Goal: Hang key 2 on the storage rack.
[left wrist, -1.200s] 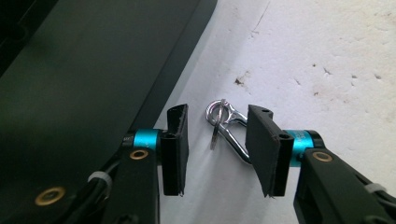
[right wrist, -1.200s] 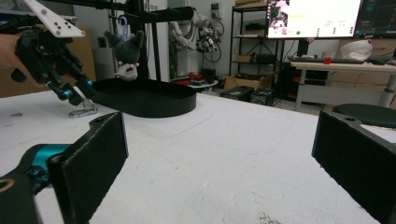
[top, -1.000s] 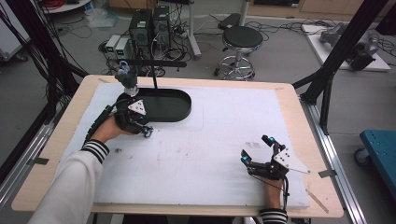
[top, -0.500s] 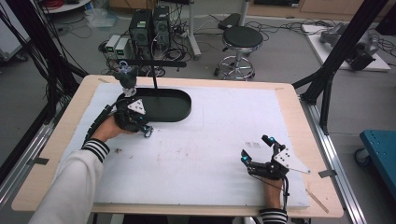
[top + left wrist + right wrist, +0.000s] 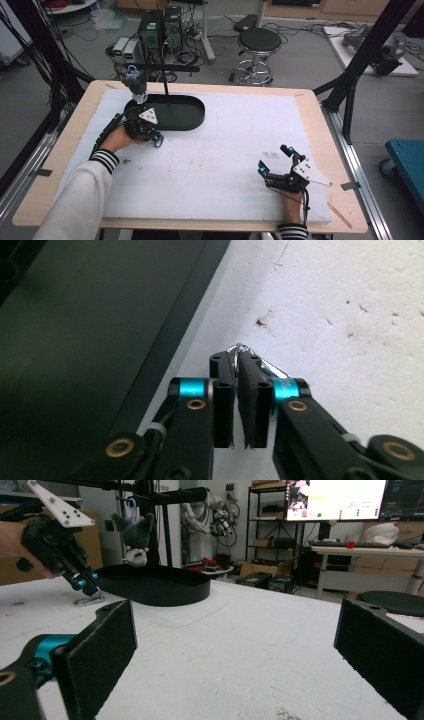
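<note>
Item: metal ring clip [image 5: 250,357], a small silver wire loop of keyring or carabiner type.

Location: pinched between the jaws of the left gripper [image 5: 239,390], at their tips, low over the white foam mat [image 5: 350,300]. Its looped end pokes out just past the tips; a straight shank runs back along the right-hand pad. In the right gripper view the same clip [image 5: 90,600] hangs below that gripper and touches or nearly touches the mat.

Left gripper: jaws have just been closing and now clamp the clip, pads almost together.

Just to its left: the edge of the black oval tray [image 5: 90,330], close beside the jaws.

Further ahead: a black stand [image 5: 165,82] rising from the tray, with a small grey plush toy [image 5: 135,82] hanging from its crossbar.

Right gripper [image 5: 276,161]: well apart at the near right of the mat, jaws wide, holding nothing.

Handling, by estimate: light, stiff, smooth metal; thin enough to swivel or slide between flat pads. Not fragile. Best held across the straight shank, leaving the loop free for hooking; a grip on the curve alone would probably let it pivot.
</note>
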A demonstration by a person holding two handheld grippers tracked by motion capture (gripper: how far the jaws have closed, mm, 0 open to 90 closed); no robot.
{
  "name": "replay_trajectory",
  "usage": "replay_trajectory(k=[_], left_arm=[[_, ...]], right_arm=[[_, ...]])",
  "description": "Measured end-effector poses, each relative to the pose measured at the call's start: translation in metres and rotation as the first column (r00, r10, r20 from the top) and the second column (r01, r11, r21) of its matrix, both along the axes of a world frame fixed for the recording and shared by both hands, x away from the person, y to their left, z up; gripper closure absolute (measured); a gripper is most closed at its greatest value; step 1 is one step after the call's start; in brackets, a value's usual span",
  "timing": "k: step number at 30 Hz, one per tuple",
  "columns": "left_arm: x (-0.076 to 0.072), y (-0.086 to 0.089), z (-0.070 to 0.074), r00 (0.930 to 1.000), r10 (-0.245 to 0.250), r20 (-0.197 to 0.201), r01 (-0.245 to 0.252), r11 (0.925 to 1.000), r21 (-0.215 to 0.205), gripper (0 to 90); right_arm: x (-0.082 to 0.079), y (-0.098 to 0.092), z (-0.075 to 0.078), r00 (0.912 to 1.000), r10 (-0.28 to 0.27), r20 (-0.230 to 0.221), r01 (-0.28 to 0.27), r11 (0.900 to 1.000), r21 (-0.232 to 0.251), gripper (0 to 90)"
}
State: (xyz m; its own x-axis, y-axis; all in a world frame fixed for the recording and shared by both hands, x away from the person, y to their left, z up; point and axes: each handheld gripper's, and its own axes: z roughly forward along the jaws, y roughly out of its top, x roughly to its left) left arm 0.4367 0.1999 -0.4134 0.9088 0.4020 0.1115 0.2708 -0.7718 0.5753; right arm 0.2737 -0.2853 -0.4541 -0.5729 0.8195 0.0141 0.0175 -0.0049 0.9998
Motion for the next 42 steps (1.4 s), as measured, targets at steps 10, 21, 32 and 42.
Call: replay_trajectory(k=[10, 21, 32, 42], left_arm=[[-0.003, -0.004, 0.001, 0.9999, -0.007, 0.011, 0.007, 0.9999, 0.013, 88.2], [-0.007, -0.002, 0.012, 0.9994, 0.008, 0.035, -0.006, 0.9987, -0.051, 88.3], [-0.012, 0.009, 0.038, 0.9925, 0.059, 0.107, -0.041, 0.9850, -0.168, 88.3], [-0.012, 0.017, 0.065, 0.9859, 0.091, 0.141, -0.056, 0.9713, -0.231, 88.3]], right_arm=[[0.000, 0.000, 0.000, 1.0000, 0.000, 0.000, 0.000, 1.000, -0.001, 2.8], [0.000, 0.000, 0.000, 1.0000, -0.001, 0.001, 0.001, 1.000, 0.000, 2.8], [0.000, 0.000, 0.000, 1.0000, -0.002, 0.008, 0.002, 1.000, -0.007, 2.8], [0.000, 0.000, 0.000, 1.0000, -0.002, 0.007, 0.002, 1.000, -0.006, 2.8]])
